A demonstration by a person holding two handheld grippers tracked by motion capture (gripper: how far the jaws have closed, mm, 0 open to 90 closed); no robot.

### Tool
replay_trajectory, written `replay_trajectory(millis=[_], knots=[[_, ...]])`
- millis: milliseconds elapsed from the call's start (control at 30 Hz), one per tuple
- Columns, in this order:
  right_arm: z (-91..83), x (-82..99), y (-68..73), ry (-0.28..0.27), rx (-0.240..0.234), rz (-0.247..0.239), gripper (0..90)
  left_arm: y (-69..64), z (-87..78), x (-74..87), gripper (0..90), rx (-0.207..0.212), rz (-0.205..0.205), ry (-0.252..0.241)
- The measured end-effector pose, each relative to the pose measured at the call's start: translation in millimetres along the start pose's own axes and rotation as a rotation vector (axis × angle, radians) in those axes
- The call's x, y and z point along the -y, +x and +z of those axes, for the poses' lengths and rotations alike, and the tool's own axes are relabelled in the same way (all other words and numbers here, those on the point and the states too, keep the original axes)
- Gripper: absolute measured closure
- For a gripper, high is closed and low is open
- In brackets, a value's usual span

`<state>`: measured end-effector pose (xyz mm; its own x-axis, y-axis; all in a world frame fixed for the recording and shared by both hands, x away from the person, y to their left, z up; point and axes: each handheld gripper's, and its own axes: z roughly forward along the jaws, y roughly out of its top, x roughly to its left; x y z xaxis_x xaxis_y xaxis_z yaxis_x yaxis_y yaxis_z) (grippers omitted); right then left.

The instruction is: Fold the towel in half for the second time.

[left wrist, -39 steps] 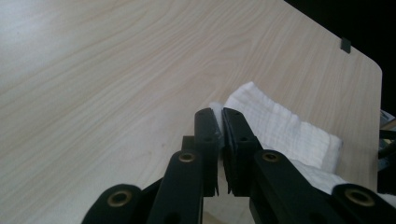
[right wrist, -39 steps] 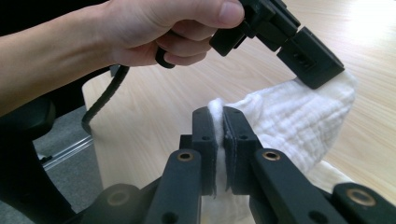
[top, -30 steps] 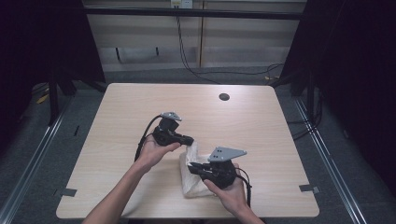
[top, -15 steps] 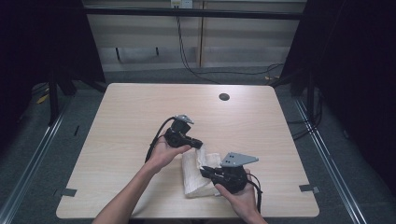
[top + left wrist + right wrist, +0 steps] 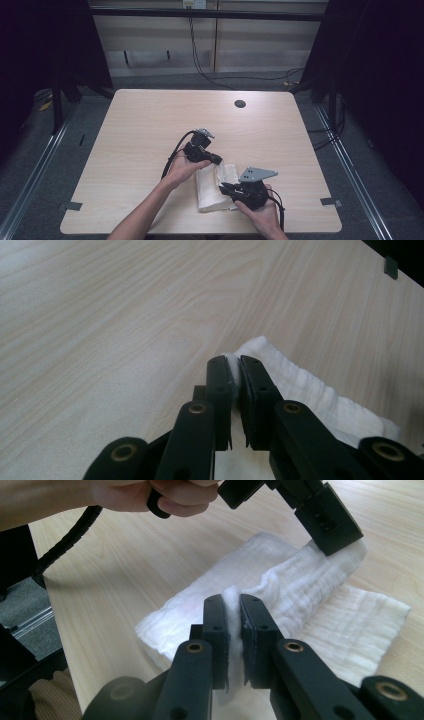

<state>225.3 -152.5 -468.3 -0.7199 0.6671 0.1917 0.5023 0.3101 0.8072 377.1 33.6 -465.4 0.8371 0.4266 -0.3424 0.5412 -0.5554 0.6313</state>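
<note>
Light wood table w/ folded white cloth lying near its front edge.

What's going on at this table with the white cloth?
A person is working a white cloth on a wooden table, holding a pair of tongs in each hand. The left tongs pinch one edge of the cloth, and the right tongs pinch a raised fold of it. The cloth lies partly folded near the table's front edge, so it looks like folding is under way.

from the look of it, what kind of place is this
Probably a lab recording station: a bare wooden table ringed by dark curtains, loose cables on the floor behind it, and a white cloth as the only prop.
</note>
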Motion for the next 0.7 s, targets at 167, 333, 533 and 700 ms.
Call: replay_trajectory(millis=[167,333,533,700], knots=[[-0.6,1.5,-0.9,0.029,0.005,-0.024,82.4,2.2,7.2,2.8,82.0,0.003,-0.009,0.024],[0.8,5.7,-5.4,0.059,0.004,-0.022,80.5,4.7,15.2,6.1,81.2,0.022,-0.027,0.025],[-3.2,14.1,-9.1,0.072,-0.002,0.001,74.8,1.0,20.7,3.7,77.0,0.023,-0.041,0.036],[-6.4,16.9,-14.0,0.079,0.008,0.019,59.8,-1.6,23.2,0.9,72.0,0.044,-0.049,0.01]])
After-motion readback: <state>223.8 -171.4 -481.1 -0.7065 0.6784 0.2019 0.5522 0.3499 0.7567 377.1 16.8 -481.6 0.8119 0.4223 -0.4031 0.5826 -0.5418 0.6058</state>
